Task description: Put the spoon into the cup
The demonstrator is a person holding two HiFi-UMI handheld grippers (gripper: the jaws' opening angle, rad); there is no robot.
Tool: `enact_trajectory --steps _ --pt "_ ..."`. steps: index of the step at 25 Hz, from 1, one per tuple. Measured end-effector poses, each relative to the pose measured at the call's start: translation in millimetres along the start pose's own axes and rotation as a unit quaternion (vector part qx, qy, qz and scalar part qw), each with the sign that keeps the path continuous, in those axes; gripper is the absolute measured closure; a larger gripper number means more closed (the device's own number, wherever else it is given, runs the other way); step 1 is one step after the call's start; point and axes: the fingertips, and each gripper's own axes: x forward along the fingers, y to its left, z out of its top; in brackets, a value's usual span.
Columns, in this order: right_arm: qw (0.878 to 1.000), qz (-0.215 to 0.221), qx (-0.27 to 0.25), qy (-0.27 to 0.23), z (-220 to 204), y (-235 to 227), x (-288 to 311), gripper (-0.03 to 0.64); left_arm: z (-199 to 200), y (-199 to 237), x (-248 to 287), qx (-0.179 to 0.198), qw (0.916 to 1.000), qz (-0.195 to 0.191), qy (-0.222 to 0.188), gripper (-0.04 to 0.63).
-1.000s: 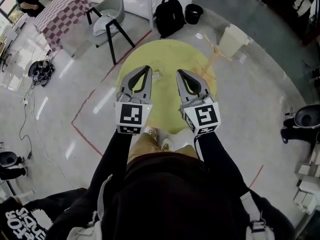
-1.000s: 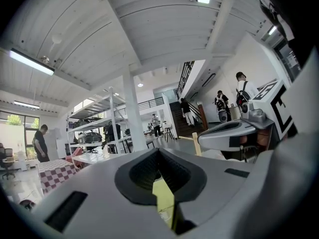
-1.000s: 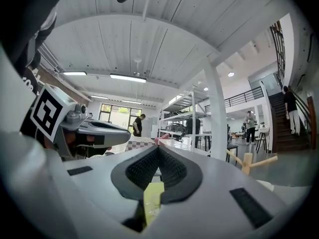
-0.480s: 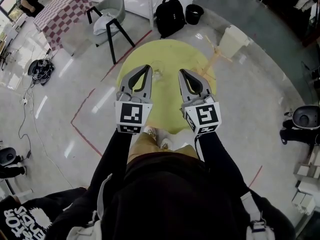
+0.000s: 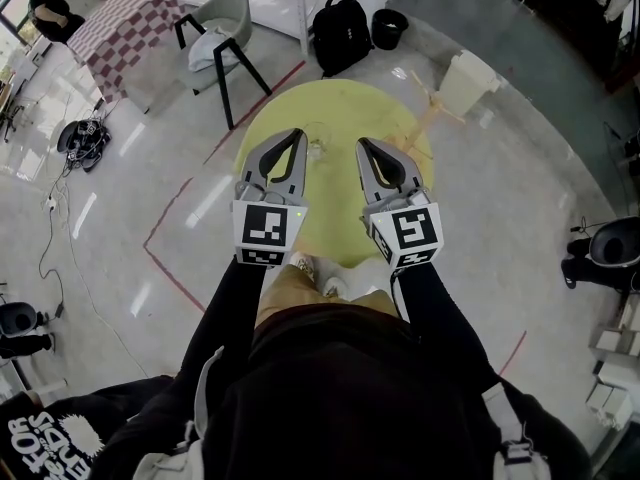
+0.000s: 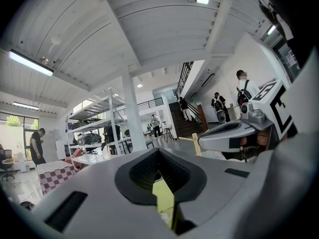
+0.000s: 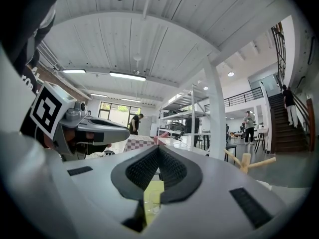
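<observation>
the clear cup (image 5: pixel 316 149) stands on the round yellow table (image 5: pixel 340 103), between both grippers. the spoon is too small to find. left gripper (image 5: pixel 296 134) and right gripper (image 5: pixel 363 144) are pressed together, holding nothing, just waiting.

There's the small clear glass cup (image 5: pixel 316 149), tiny from up here, sitting on the round yellow table (image 5: pixel 345 103) a little left of its middle. It looks upright, and the contents are too small to judge. The spoon can't be picked out in any view.
</observation>
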Motion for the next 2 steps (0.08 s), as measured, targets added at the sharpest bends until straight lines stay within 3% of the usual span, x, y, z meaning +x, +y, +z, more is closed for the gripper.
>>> enact_trajectory --steps 2 --pt "1.000 0.001 0.001 0.000 1.0 1.5 1.1 0.591 0.5 0.9 -0.1 -0.001 1.0000 -0.001 0.000 0.580"
